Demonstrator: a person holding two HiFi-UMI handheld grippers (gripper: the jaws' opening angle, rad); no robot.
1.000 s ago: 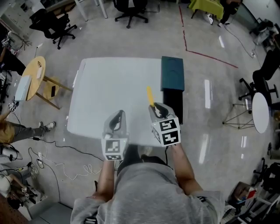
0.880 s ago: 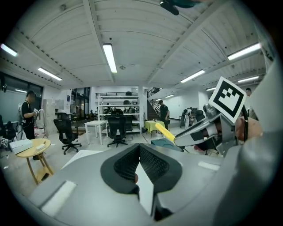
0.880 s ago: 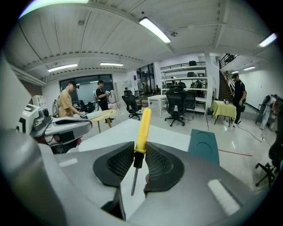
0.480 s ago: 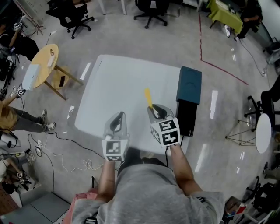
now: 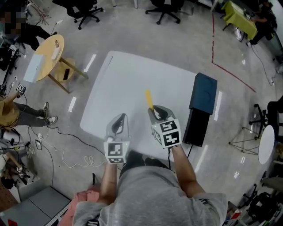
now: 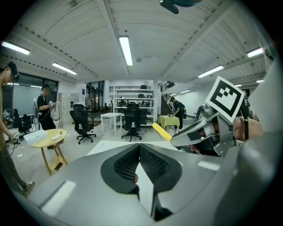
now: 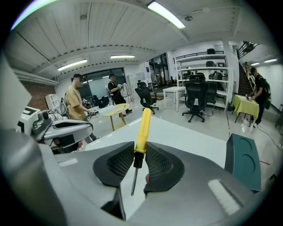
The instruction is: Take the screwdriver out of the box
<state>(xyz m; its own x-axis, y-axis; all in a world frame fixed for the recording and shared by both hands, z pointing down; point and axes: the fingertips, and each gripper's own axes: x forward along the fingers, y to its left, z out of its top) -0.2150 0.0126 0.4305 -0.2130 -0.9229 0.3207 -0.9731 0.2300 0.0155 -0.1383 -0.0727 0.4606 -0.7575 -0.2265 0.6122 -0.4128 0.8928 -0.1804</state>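
Observation:
A yellow-handled screwdriver (image 5: 149, 99) sticks forward out of my right gripper (image 5: 154, 110), which is shut on it above the white table (image 5: 128, 79). In the right gripper view the pads clamp the handle's lower end of the screwdriver (image 7: 143, 126) in the right gripper (image 7: 135, 155), with the thin metal shaft pointing back toward the camera. The dark teal box (image 5: 204, 92) lies at the table's right edge, apart from both grippers; it also shows as the box (image 7: 241, 160). My left gripper (image 5: 119, 118) hovers beside the right one; the left gripper (image 6: 138, 152) is shut with nothing in it.
A black slab (image 5: 196, 128) lies just in front of the box. A round wooden side table (image 5: 46, 57) stands to the left, with cables (image 5: 66, 159) on the floor. Office chairs (image 5: 164, 6) stand beyond the table's far edge. A person (image 7: 76, 106) stands at the left.
Both grippers, with the screwdriver still clamped in the right one, have moved left across the table, away from the box. Neither gripper's jaws changed.

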